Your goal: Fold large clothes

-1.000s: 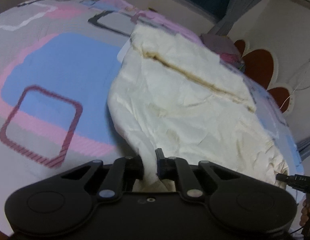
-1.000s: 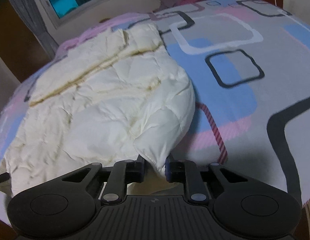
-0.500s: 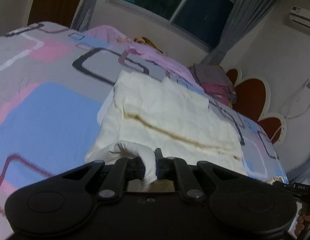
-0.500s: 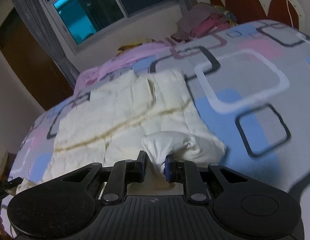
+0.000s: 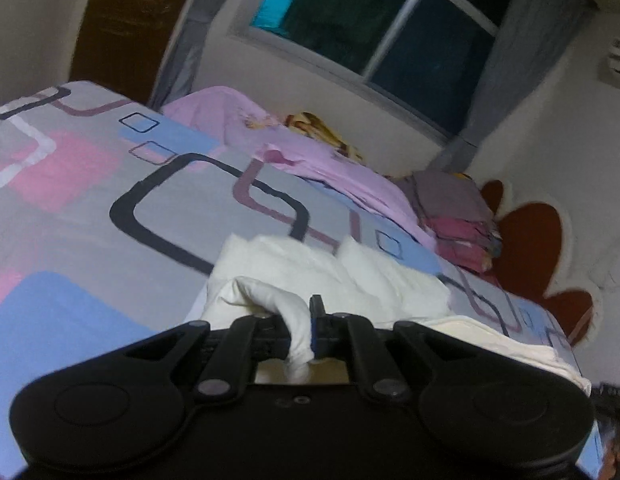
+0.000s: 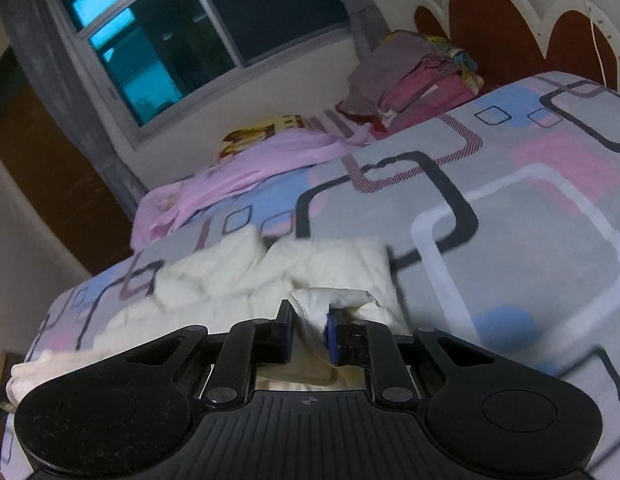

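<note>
A large cream padded garment [image 5: 310, 268] lies on the patterned bed; it also shows in the right wrist view [image 6: 237, 276]. My left gripper [image 5: 299, 330] is shut on a bunched edge of the garment, held low over the rest of it. My right gripper [image 6: 307, 328] is shut on another bunched edge of the garment near its right side. The parts of the garment under both grippers are hidden.
The bed cover [image 5: 89, 200] has grey, blue and pink squares. A lilac cloth [image 5: 310, 160] lies along the far edge under the window [image 5: 382, 28]. A stack of folded clothes [image 6: 414, 76] sits by the red headboard [image 6: 510, 20].
Both grippers have carried their garment edges forward over the garment toward its far end. The views have tilted up, so less of the garment shows and more of the window and wall.
</note>
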Demonstrator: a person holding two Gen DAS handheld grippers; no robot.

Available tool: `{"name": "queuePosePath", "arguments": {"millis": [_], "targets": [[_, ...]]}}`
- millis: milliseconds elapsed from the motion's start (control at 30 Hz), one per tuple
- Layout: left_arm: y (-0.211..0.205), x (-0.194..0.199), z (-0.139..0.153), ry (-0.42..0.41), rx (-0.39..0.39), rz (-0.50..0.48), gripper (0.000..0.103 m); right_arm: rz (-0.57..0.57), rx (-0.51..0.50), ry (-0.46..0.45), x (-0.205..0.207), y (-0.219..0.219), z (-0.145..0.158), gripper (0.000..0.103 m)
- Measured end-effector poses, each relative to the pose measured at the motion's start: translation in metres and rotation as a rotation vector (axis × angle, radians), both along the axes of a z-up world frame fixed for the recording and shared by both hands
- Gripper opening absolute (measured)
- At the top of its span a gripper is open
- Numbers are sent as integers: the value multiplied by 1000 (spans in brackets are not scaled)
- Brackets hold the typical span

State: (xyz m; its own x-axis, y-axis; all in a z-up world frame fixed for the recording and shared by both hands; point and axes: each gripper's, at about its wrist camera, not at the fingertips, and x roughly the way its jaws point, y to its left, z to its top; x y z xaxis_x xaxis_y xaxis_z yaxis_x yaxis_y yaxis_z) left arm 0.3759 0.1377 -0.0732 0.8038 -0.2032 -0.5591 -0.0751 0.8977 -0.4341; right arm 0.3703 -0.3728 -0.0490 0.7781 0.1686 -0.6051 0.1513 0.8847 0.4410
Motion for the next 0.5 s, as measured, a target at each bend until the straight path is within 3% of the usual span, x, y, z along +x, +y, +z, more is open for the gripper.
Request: {"name": "queuePosePath", "arguments": {"millis": [367, 500], "targets": [[-23, 106, -21, 57, 96, 95, 7, -33, -56, 49, 112, -8, -33, 12], [-32, 136, -35, 100, 172, 73, 8, -21, -53, 88, 140, -11, -54, 13]]}}
